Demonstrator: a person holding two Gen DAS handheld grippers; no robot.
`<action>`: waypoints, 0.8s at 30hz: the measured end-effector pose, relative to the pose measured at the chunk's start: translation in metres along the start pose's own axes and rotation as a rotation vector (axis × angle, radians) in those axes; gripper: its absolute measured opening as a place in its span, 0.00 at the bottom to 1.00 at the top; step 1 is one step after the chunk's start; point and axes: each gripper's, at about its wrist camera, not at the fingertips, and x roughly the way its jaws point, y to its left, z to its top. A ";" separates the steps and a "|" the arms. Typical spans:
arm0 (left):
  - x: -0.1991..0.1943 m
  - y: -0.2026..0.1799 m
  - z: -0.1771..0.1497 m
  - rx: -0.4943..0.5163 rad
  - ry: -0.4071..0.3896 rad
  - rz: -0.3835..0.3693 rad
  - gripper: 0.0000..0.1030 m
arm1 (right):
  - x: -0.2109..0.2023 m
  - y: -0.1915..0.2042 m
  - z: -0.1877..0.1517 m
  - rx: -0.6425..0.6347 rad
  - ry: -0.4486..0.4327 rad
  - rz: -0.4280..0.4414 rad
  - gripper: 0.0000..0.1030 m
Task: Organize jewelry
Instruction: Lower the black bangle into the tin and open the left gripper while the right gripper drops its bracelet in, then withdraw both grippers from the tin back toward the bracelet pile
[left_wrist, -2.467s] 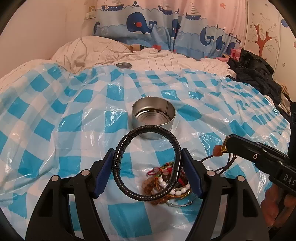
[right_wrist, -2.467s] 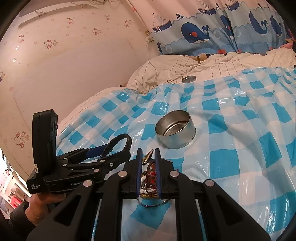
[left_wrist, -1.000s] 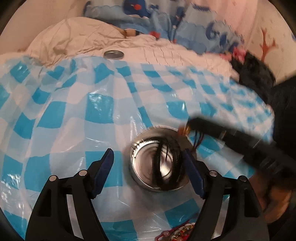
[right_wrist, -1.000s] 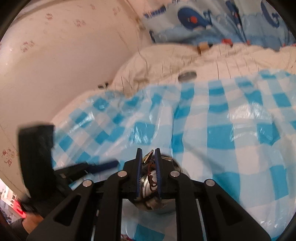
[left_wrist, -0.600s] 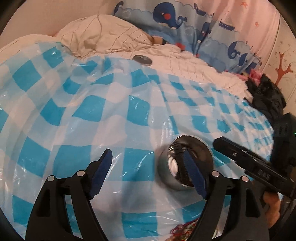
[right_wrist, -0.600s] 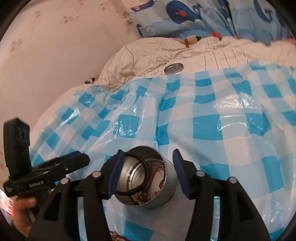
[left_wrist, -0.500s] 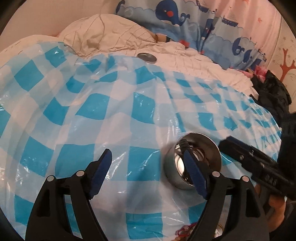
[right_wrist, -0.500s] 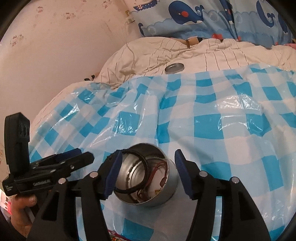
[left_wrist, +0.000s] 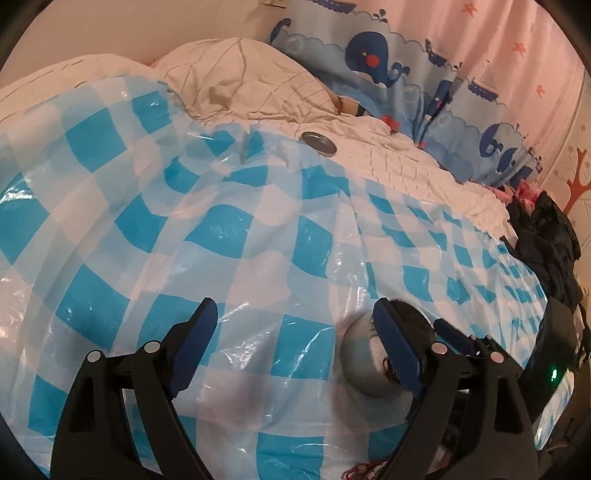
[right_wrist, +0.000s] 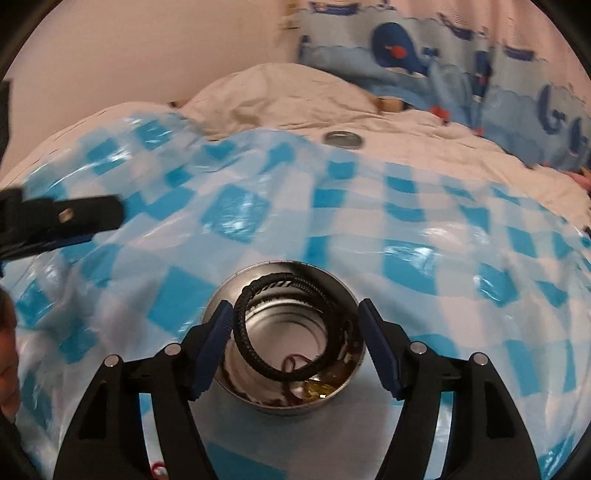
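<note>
Looking down from the right gripper, I see its jaws, just opened, empty above the tin; the black bracelet lies inside. The left gripper, jaws spread empty, has the tin at 3 o'clock, so both are free for the next piece.

Tin: bare metal, shiny, mirror-smooth inside. Bracelet in it: black braided cord, matt. Blue-checked sheet over the bed: thin plastic, glossy, creased. Bedding at the far edge: cream cloth, matt, wrinkled. Lid: dull metal.
</note>
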 end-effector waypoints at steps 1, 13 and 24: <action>0.000 -0.002 0.000 0.005 0.000 0.000 0.80 | -0.003 -0.004 0.001 0.004 -0.009 -0.022 0.65; -0.007 -0.018 -0.008 0.093 -0.005 0.036 0.80 | -0.063 -0.046 0.011 0.145 -0.132 0.052 0.75; -0.056 -0.068 -0.074 0.264 -0.053 0.120 0.85 | -0.112 -0.055 -0.074 0.165 -0.051 -0.053 0.86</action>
